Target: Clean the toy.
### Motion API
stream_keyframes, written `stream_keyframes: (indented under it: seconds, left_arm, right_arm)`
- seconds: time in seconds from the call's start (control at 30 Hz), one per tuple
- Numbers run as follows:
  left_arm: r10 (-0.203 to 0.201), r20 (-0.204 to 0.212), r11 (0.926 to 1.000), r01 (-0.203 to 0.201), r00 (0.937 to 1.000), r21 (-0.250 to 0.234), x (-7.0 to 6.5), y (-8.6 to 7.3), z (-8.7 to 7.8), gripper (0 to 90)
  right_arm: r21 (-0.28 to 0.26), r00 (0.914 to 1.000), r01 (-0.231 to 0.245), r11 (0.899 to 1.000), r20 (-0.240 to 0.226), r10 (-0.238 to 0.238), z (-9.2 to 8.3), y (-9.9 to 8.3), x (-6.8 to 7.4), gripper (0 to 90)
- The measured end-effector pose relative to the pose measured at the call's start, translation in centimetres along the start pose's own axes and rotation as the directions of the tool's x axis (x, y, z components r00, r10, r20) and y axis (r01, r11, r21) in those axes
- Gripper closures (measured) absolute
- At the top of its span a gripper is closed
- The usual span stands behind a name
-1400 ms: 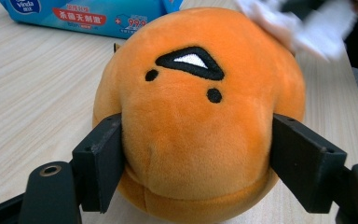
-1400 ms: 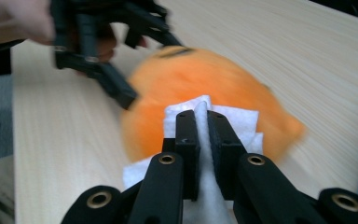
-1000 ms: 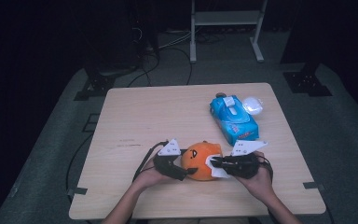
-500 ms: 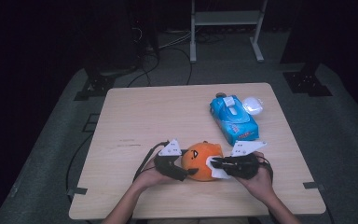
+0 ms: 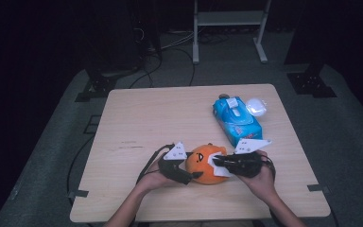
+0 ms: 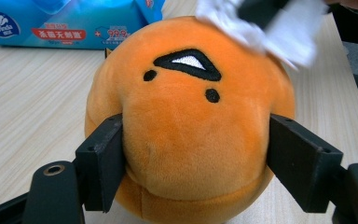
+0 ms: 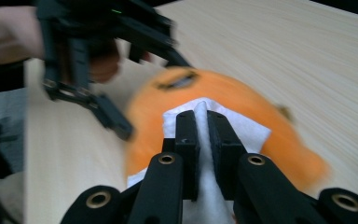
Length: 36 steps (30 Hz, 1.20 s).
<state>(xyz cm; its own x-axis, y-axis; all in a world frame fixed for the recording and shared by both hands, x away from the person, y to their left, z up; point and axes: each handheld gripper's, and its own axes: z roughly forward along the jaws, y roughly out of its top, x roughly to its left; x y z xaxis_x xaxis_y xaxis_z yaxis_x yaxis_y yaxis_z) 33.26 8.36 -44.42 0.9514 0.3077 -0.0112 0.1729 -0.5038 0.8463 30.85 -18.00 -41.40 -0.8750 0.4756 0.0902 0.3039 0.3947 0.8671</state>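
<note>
the high view looks forward and down from above the near edge of the table (image 5: 137,113), while the left gripper view sits close, level with the orange plush toy (image 6: 191,126), and the right gripper view faces it from the opposite side, both sharing that toy.

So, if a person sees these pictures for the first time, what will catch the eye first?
First the orange plush near the table's front edge, squeezed between the left gripper's fingers, which have just been closing. Next, the white wipe pinched in the right gripper and pressed on the plush's top. Behind, at the right, lies a blue wipes pack.
</note>
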Motion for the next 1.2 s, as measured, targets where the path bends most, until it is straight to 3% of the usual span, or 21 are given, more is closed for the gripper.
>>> stream_keyframes:
  seconds: [0.07,0.13,0.2,0.23,0.3,0.4,0.5,0.57,0.7,0.83,0.87,0.93,1.03,1.1,1.2]
  left_arm:
    - [-0.024,0.015,0.9996,0.024,0.9996,-0.015,0.3,-0.2,-0.2,23.2]
    - [-0.076,0.018,0.996,0.076,0.997,-0.047,0.7,-0.3,-0.5,18.4]
    - [-0.125,-0.007,0.9916,0.124,0.9922,-0.035,1.1,-0.2,-0.4,11.0]
    - [-0.143,0.002,0.9894,0.143,0.9897,-0.027,1.2,-0.4,-0.3,8.3]
    - [-0.152,0.027,0.9878,0.153,0.988,-0.031,1.2,-0.8,0.1,11.3]
    - [-0.11,0.019,0.9934,0.111,0.9937,-0.03,0.9,-0.7,0.1,19.9]
    - [-0.05,0.009,0.9982,0.05,0.9987,-0.034,0.4,-0.2,-0.1,27.4]
    - [-0.026,0.003,0.9993,0.026,0.9997,-0.027,0.2,0.0,-0.3,29.7]
    - [-0.029,0.006,0.9991,0.029,0.9996,-0.032,0.2,-0.1,-0.4,31.4]
    - [-0.052,0.005,0.9984,0.052,0.9986,-0.023,0.4,-0.2,-0.2,27.4]
    - [-0.081,0.002,0.9964,0.081,0.9967,-0.026,0.4,-0.1,0.0,23.2]
    - [-0.091,0.0,0.9956,0.09,0.9959,-0.023,0.4,-0.1,0.2,18.2]
    - [-0.085,-0.008,0.9957,0.084,0.9964,-0.038,0.2,-0.1,0.2,22.7]
    - [-0.041,-0.013,0.9983,0.04,0.9991,-0.041,-0.2,0.2,0.1,28.2]
    - [0.051,-0.032,0.9986,-0.051,0.9982,-0.016,-1.1,0.8,0.0,31.6]
  right_arm:
    - [0.009,0.9996,0.025,1.0,0.011,-0.025,0.3,0.1,0.3,82.9]
    - [0.007,0.9999,0.011,1.0,0.009,-0.011,0.0,0.0,-0.1,83.0]
    - [0.005,0.9999,-0.004,1.0,0.013,0.004,-0.3,-0.3,-0.5,83.0]
    - [0.002,0.9998,-0.012,1.0,0.015,0.012,-0.5,-0.5,-0.7,83.0]
    - [0.0,0.9997,-0.016,1.0,0.017,0.016,-0.7,-0.6,-0.7,83.0]
    - [0.013,0.9997,0.009,1.0,0.023,-0.009,-0.3,-0.3,0.1,83.0]
    - [-0.002,0.9993,0.024,1.0,-0.03,-0.024,0.4,0.3,1.1,83.0]
    - [0.001,0.9986,0.049,0.999,-0.02,-0.049,0.5,0.5,1.6,83.0]
    - [-0.017,0.9994,0.031,0.999,0.013,-0.031,-0.3,0.4,0.9,83.1]
    - [-0.019,0.9956,-0.003,1.0,0.094,0.004,-1.5,-0.5,-0.9,83.1]
    - [-0.018,0.9955,-0.017,1.0,0.093,0.019,-1.5,-0.8,-1.1,83.2]
    - [-0.014,0.9954,-0.032,0.999,0.089,0.033,-1.5,-1.1,-1.1,83.2]
    - [-0.014,0.9977,-0.009,1.0,0.066,0.01,-1.0,-0.6,-0.2,83.2]
    - [-0.027,1.0,0.001,1.0,0.002,-0.001,-0.3,-0.1,0.8,83.2]
    - [-0.024,0.9984,0.056,0.998,-0.003,-0.056,0.4,0.7,2.0,83.2]
